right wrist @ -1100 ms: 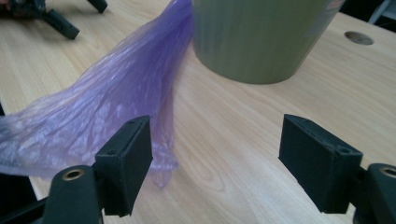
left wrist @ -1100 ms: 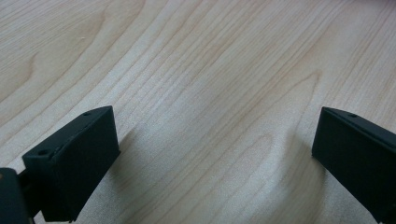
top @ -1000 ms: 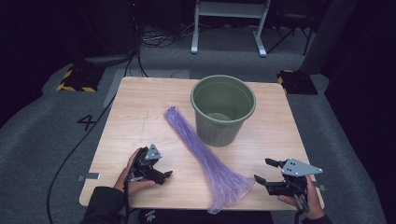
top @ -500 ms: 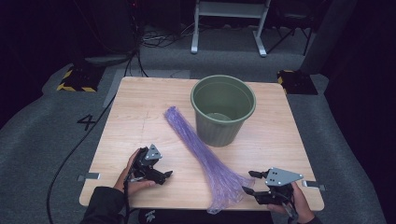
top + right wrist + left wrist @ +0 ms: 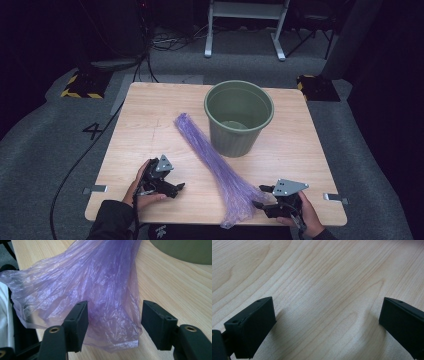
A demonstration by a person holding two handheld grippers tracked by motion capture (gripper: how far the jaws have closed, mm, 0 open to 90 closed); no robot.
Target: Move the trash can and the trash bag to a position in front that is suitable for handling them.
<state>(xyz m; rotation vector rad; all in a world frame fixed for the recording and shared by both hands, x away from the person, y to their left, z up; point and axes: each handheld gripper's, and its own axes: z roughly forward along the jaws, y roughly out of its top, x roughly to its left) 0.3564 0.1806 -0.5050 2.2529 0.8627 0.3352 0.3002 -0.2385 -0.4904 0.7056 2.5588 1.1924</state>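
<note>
A long crumpled purple plastic bag (image 5: 215,162) lies diagonally across the wooden table (image 5: 150,115), its wide end at the front edge. A green bucket (image 5: 239,117) stands upright just right of the bag's middle. My right gripper (image 5: 261,197) is at the front right, open, with the bag's wide end (image 5: 100,297) spreading between and ahead of its jaws. Front left, my left gripper (image 5: 175,189) rests low over bare wood (image 5: 322,290), open and holding nothing, well apart from the bag.
The table's front edge runs just behind both hands. Dark floor with cables surrounds the table, and a white metal stand (image 5: 245,25) is beyond the far edge. A yellow-black striped block (image 5: 80,85) lies off the far left corner.
My right gripper has moved left along the front edge until the bag's wide end lies between its jaws. The left gripper has stayed put.
</note>
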